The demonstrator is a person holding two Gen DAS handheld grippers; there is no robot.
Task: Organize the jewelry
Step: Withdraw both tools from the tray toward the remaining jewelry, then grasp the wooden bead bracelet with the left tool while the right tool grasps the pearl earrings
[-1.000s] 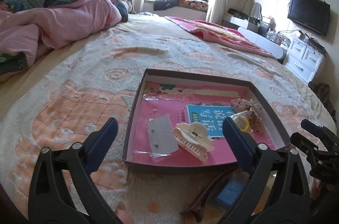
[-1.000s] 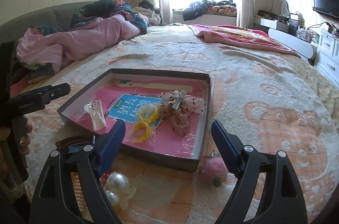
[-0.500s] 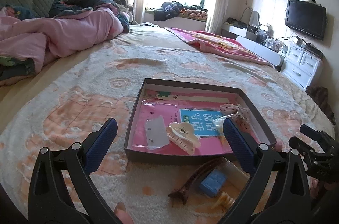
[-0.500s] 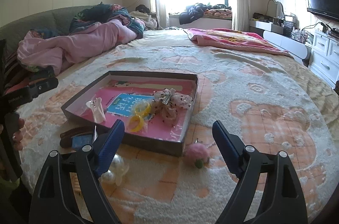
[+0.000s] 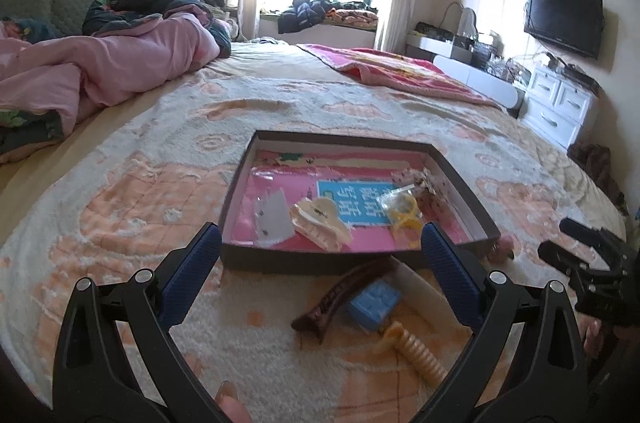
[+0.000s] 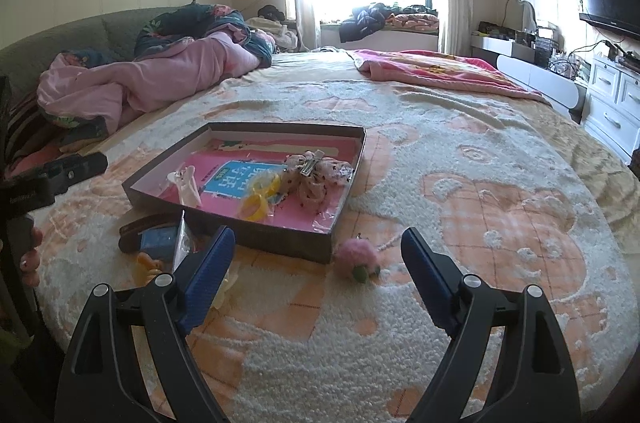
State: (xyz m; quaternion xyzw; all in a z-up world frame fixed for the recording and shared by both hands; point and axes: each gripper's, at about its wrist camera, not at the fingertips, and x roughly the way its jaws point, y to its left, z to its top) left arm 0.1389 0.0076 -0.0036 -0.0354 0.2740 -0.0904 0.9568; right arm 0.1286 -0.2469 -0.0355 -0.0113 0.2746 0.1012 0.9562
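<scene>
The bed [image 6: 460, 183] carries a rough, tufted cloth cover. At frame centre, the matt cardboard box [image 6: 280, 235] holds glossy plastic film. The brown hair clip [image 5: 340, 297] looks smooth, shiny plastic.

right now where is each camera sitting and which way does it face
Left wrist: on the left hand-held gripper, facing the tray across the bed; its open blue fingers and a fingertip show.
Right wrist: on the right hand-held gripper, right of the tray, facing the window; its open fingers show, the left gripper at the frame's left edge.
Shared: tray, brown hair clip, pink pompom.
</scene>
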